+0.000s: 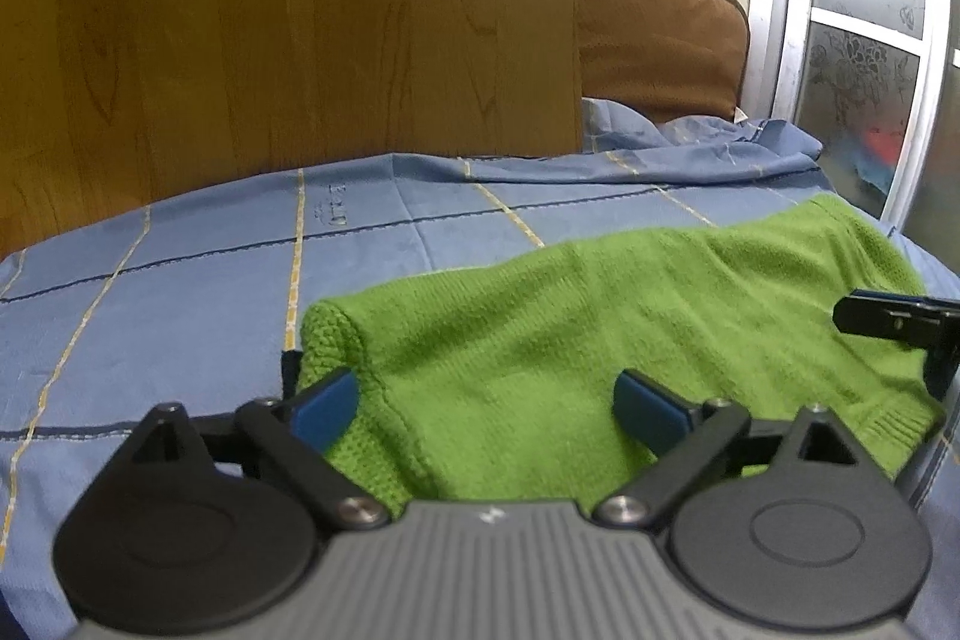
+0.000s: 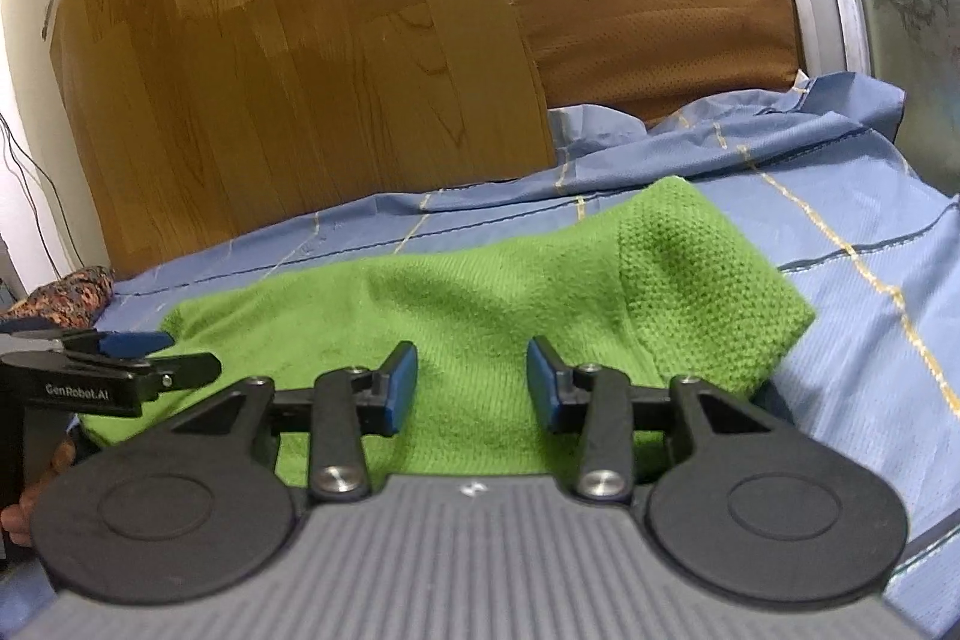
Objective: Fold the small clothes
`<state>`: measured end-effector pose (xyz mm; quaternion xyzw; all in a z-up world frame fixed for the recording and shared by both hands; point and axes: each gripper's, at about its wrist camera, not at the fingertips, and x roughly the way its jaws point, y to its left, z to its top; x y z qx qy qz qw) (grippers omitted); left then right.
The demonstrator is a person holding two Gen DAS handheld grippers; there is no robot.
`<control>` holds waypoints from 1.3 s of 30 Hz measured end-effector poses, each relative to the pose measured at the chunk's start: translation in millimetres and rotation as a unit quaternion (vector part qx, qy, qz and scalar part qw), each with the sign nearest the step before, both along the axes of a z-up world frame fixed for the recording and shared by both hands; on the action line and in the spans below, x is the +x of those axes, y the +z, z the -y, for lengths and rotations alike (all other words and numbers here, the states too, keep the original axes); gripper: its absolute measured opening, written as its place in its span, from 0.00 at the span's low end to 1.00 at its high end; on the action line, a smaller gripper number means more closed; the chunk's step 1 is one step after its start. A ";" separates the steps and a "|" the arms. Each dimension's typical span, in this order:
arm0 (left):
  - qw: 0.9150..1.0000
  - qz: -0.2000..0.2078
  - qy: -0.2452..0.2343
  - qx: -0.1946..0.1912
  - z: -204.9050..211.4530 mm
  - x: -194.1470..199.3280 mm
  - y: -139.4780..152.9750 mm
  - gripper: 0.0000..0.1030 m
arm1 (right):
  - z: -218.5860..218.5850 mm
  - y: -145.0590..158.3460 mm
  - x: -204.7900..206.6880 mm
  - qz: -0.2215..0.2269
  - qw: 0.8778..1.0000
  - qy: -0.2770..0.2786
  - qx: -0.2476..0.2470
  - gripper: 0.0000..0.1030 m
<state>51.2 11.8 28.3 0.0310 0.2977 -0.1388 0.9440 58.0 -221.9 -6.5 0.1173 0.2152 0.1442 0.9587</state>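
Note:
A small green knitted garment [image 1: 570, 334] lies spread on the blue checked bedsheet [image 1: 210, 280]. My left gripper [image 1: 486, 403] is open, its blue pads wide apart above the garment's near left part, holding nothing. The right gripper's tip [image 1: 888, 319] shows at the right edge over the garment. In the right wrist view the garment [image 2: 480, 304] lies ahead with a coarser knit part [image 2: 708, 280] at its right end. My right gripper [image 2: 471, 382] is open over the near edge, empty. The left gripper [image 2: 120, 358] shows at the left.
A wooden board [image 1: 288, 16] stands upright behind the bed. A brown cushion [image 1: 654, 34] leans against the wall at the back right. The sheet is bunched at the back right [image 2: 750, 130]. A patterned cloth [image 2: 66, 298] lies at the far left. A frosted door [image 1: 864, 82] is to the right.

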 end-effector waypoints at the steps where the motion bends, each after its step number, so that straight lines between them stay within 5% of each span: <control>1: 1.000 -0.003 -0.002 -0.001 -0.1 0.4 -0.4 0.98 | -0.6 0.2 0.0 0.000 1.000 0.000 0.000 0.42; 39: 1.000 -0.005 -0.015 0.014 4.1 -3.2 -2.6 1.00 | -1.7 -1.1 -0.5 0.002 1.000 -0.002 -0.004 0.43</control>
